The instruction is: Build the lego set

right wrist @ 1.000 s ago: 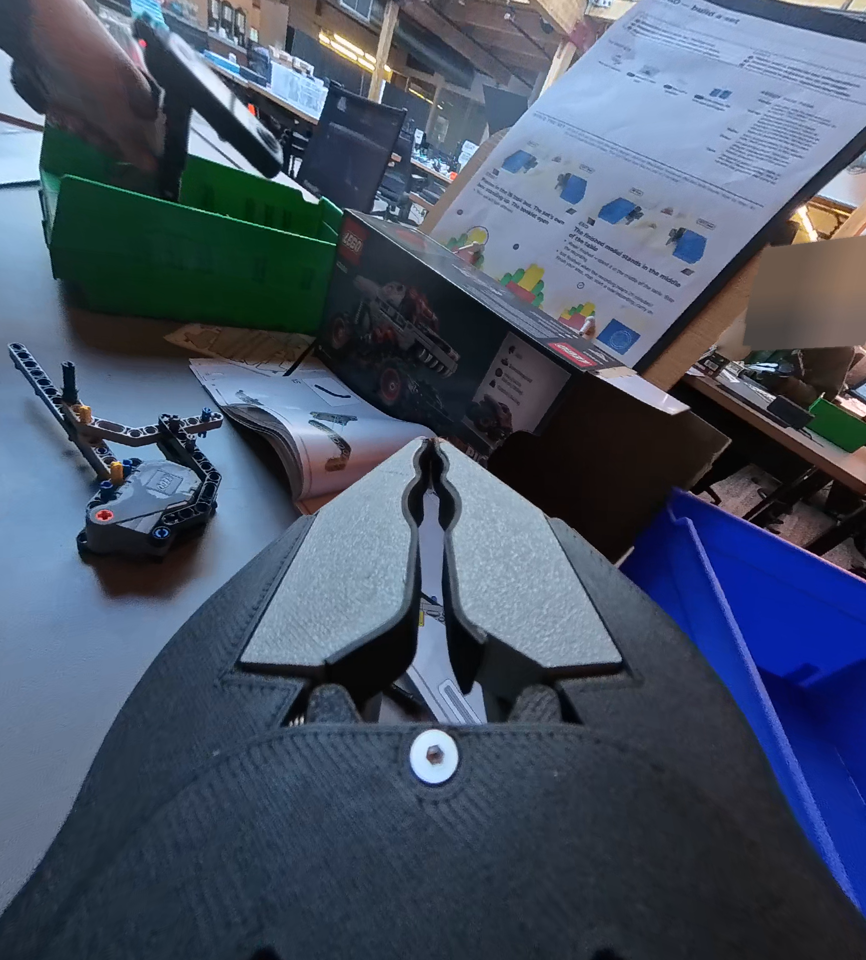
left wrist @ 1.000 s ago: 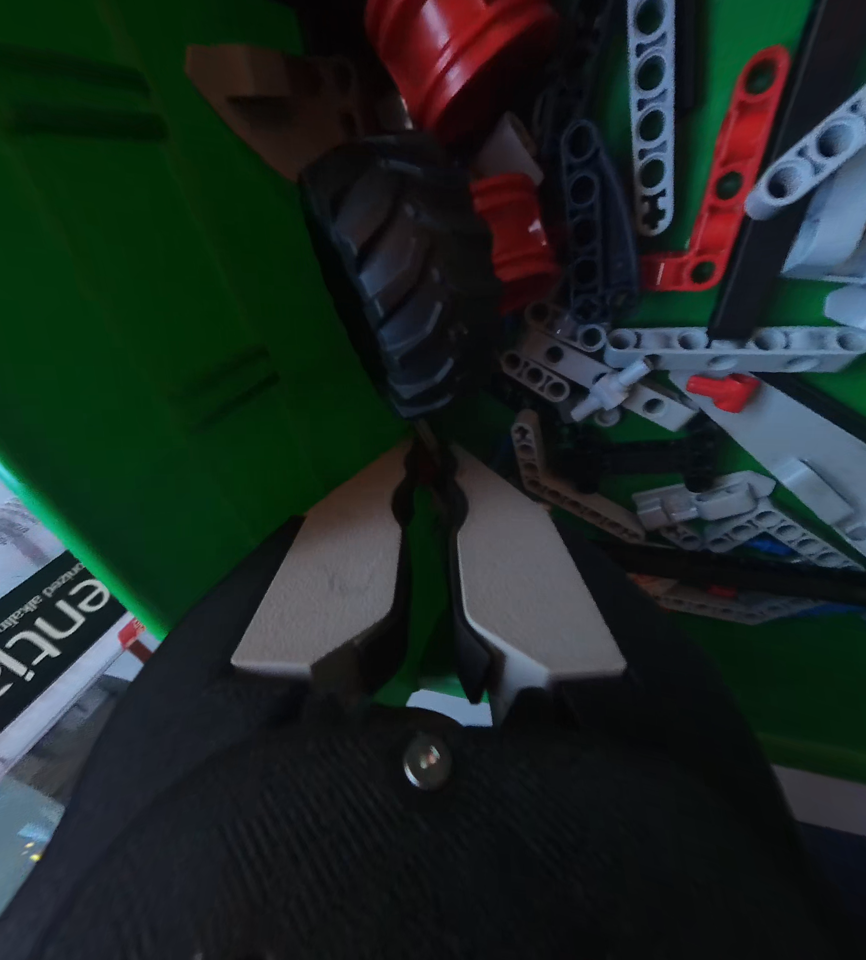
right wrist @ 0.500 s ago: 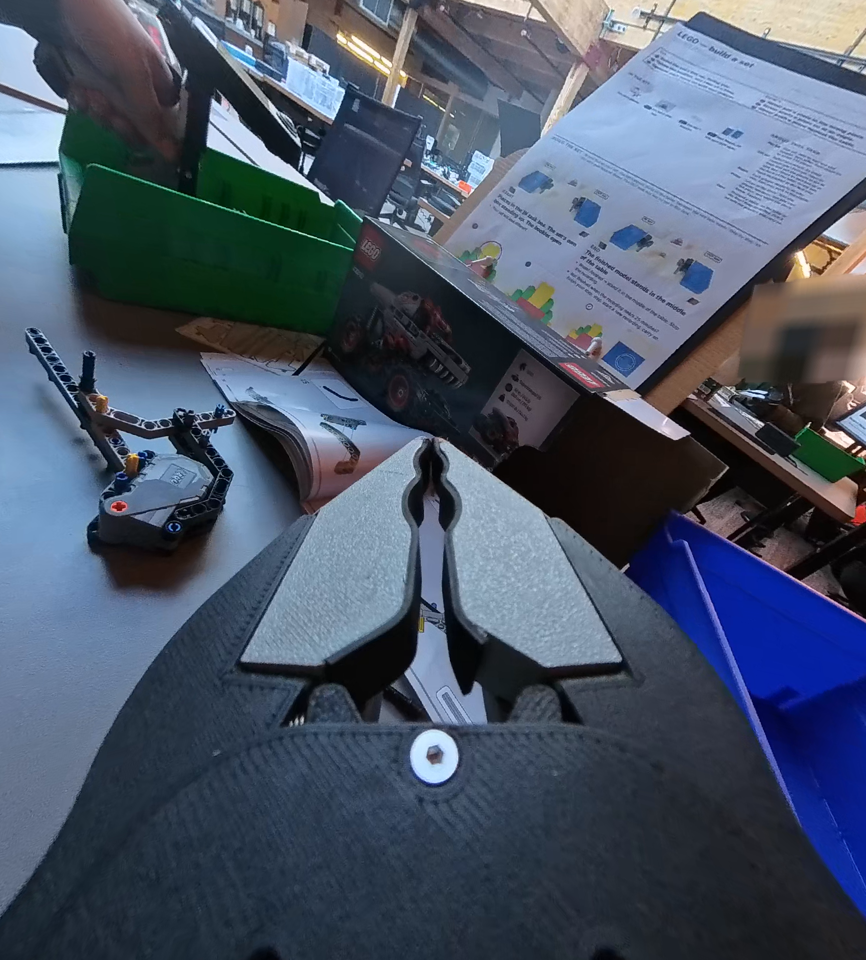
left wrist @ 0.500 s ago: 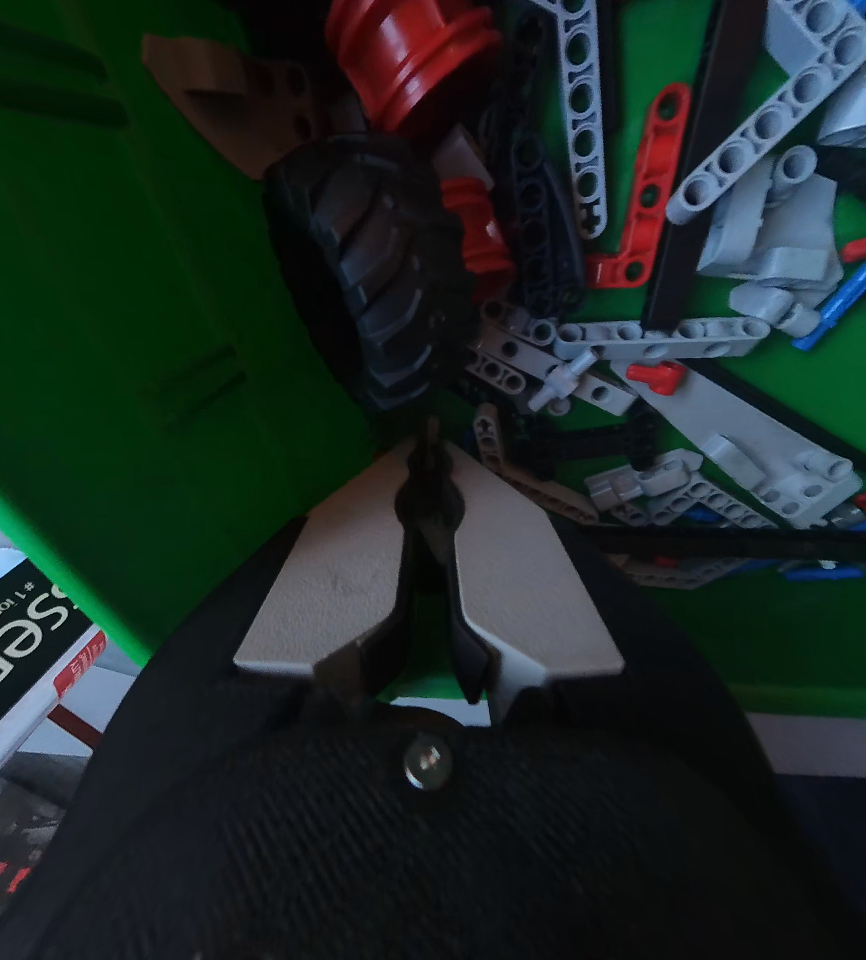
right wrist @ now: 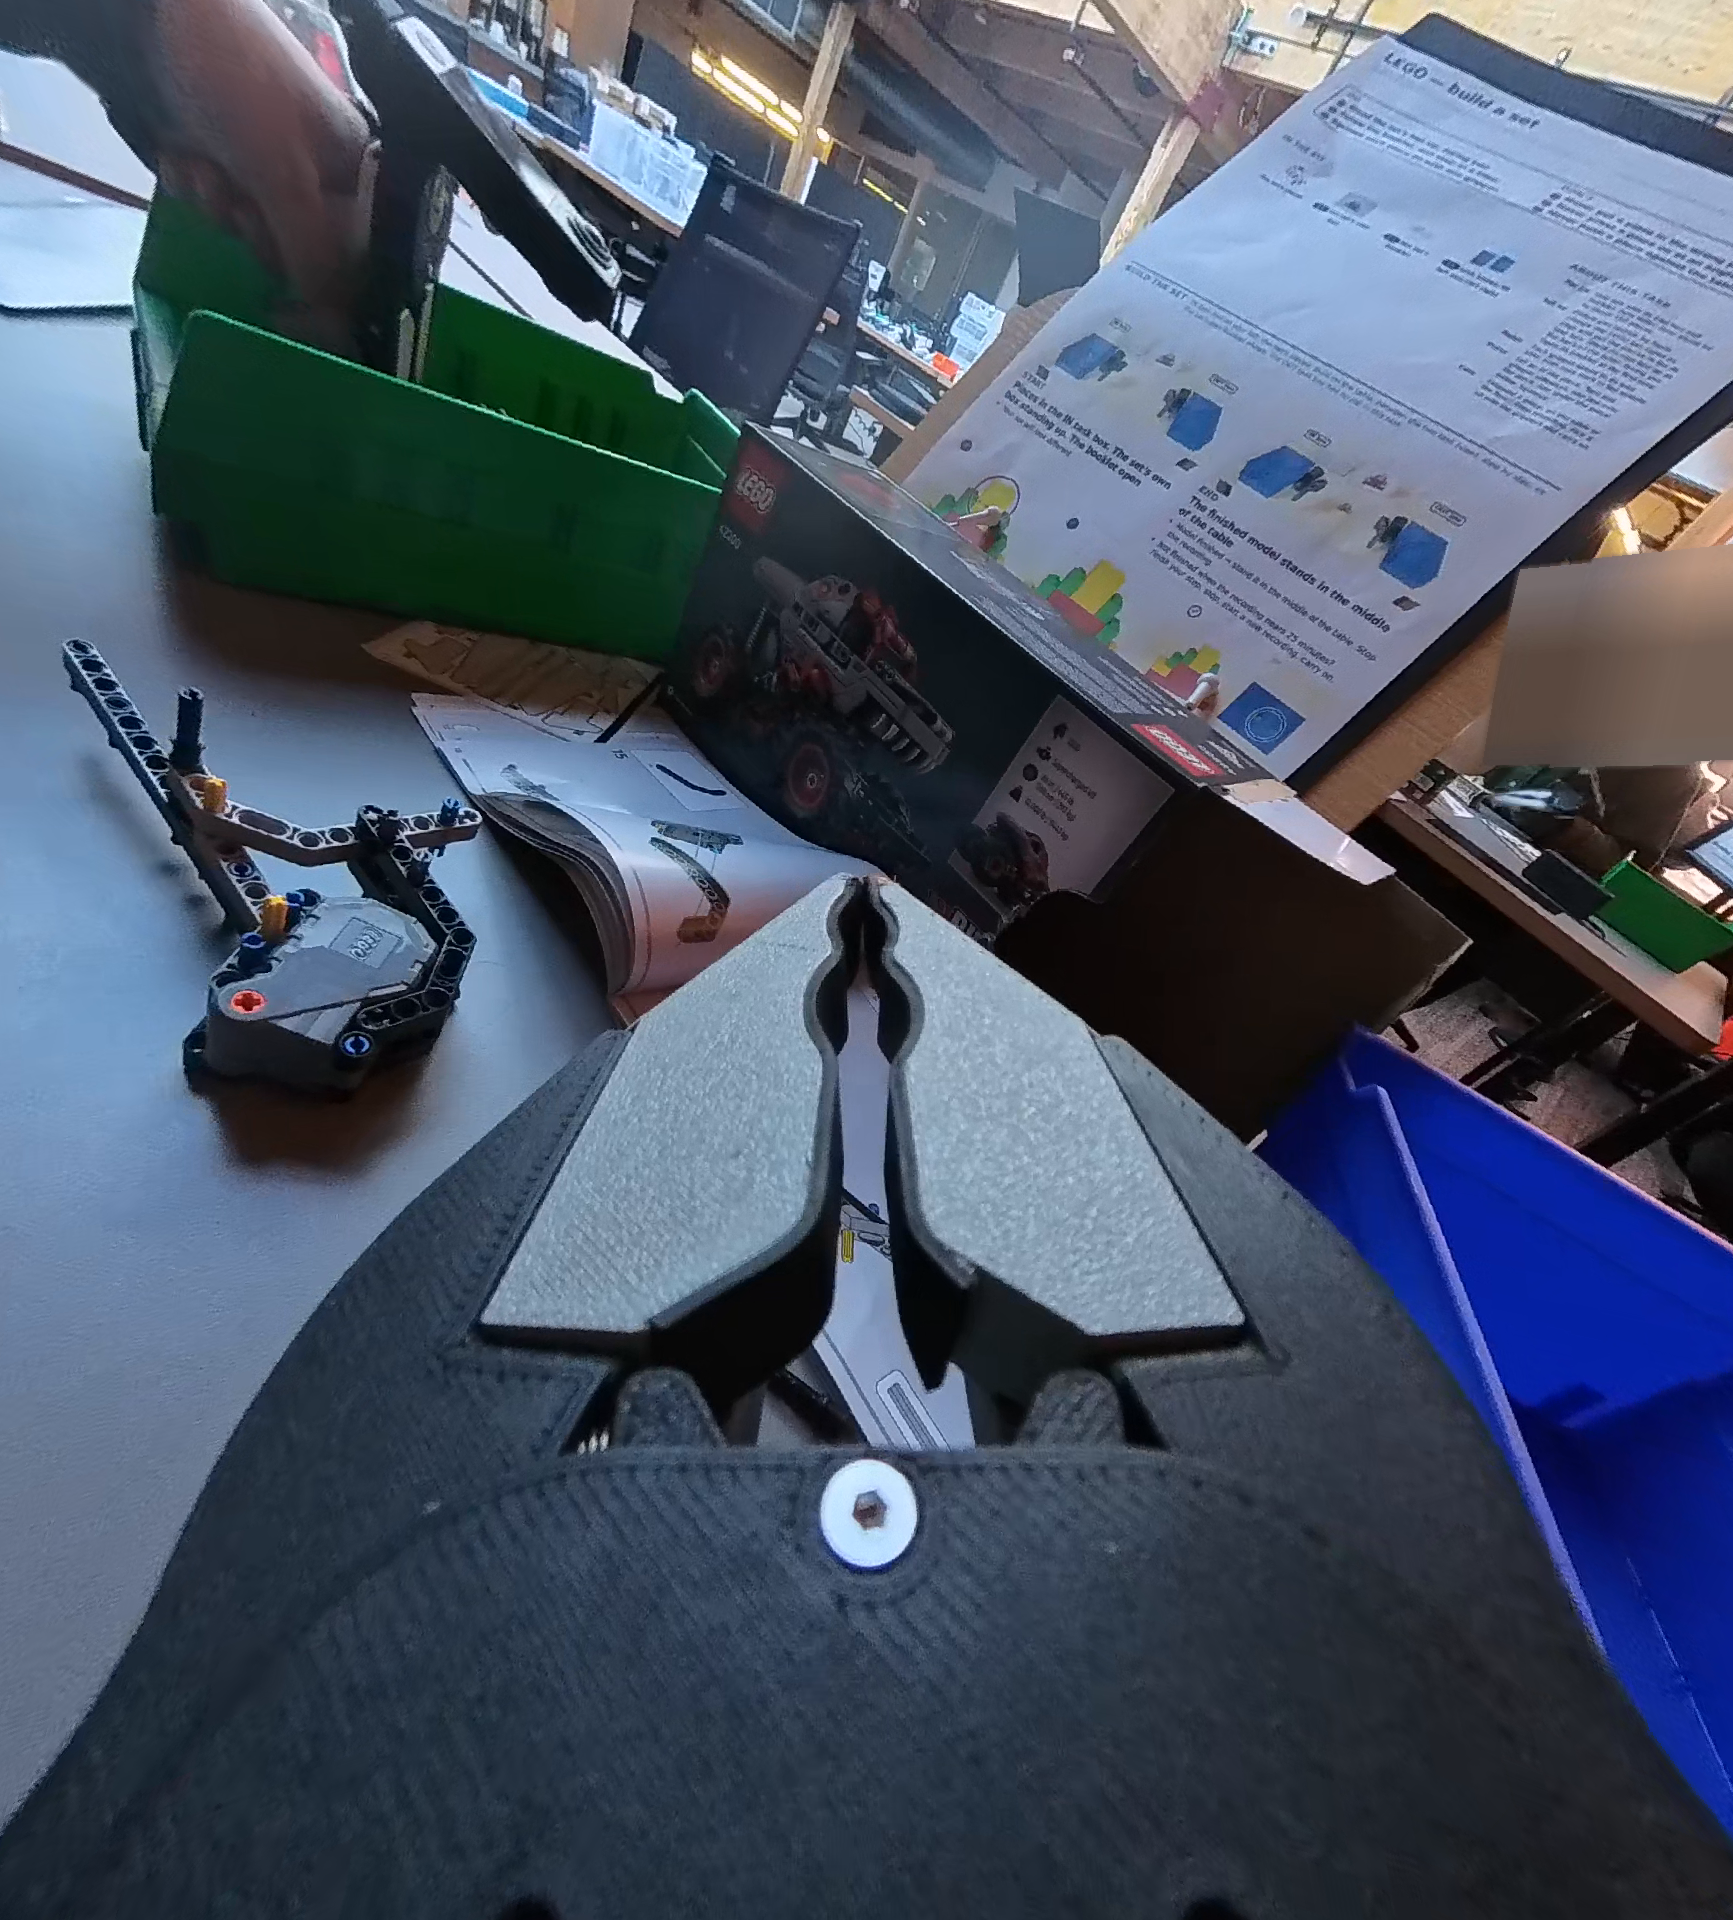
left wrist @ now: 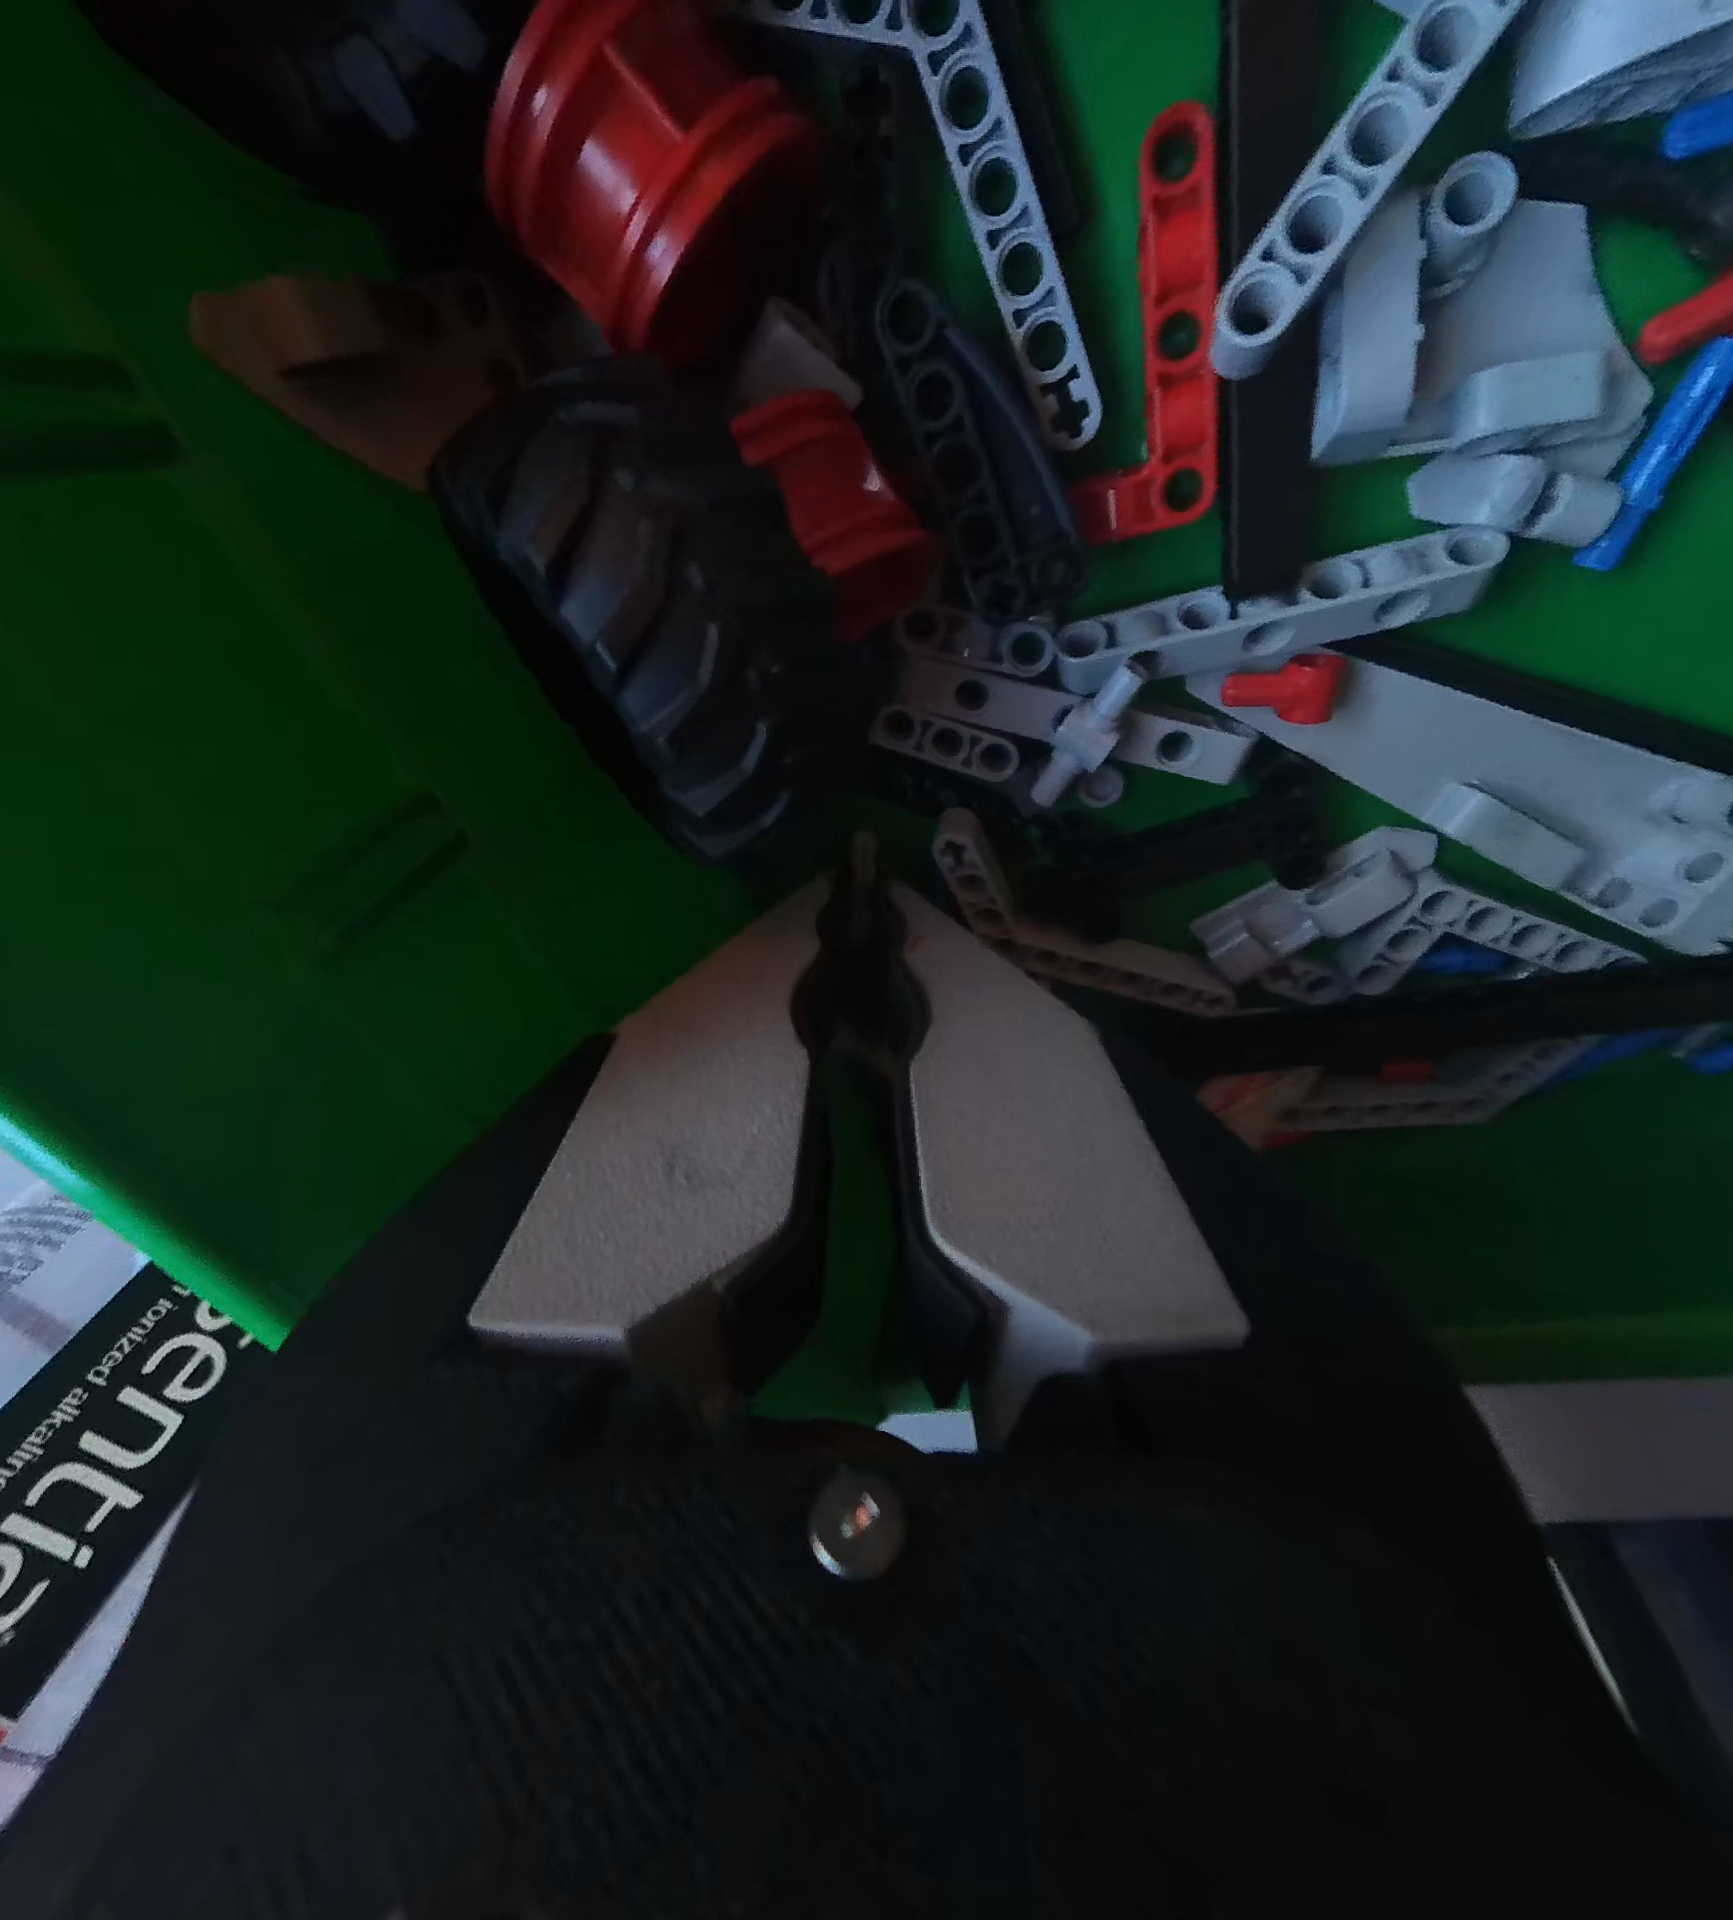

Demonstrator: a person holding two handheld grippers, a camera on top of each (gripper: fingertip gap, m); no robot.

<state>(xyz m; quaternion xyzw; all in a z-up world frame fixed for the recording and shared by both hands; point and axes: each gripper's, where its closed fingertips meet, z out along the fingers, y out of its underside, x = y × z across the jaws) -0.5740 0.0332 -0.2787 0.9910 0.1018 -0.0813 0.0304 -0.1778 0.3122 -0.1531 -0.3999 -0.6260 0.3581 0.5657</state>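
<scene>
My left gripper (left wrist: 862,883) is inside the green bin (left wrist: 218,727), just below a black tyre (left wrist: 633,644). It is shut, and a thin dark piece (left wrist: 862,854) sticks out from between the tips. Loose parts lie beyond it: a red wheel hub (left wrist: 633,177), a red L-beam (left wrist: 1174,332), grey beams (left wrist: 1288,613) and a grey panel (left wrist: 1516,790). My right gripper (right wrist: 860,883) is shut and empty above the open instruction booklet (right wrist: 633,831). The partial build (right wrist: 322,935) lies on the dark table (right wrist: 62,1195) to its left.
In the right wrist view a hand (right wrist: 249,156) holds the other gripper down in the green bin (right wrist: 426,488). The set's box (right wrist: 893,675) lies behind the booklet, with an instruction board (right wrist: 1361,364) leaning behind it. A blue bin (right wrist: 1568,1299) stands at the right. Spacing between my two grippers at the tips: around 50 cm. The red wheel hub (left wrist: 633,177) is closer to my left gripper, around 10 cm from its tips; the right tips are 50 cm off.
The left gripper has shifted a little over the parts in the bin and stays shut. The right gripper has drifted slightly, and the build and bin now sit a little farther right in its view.
</scene>
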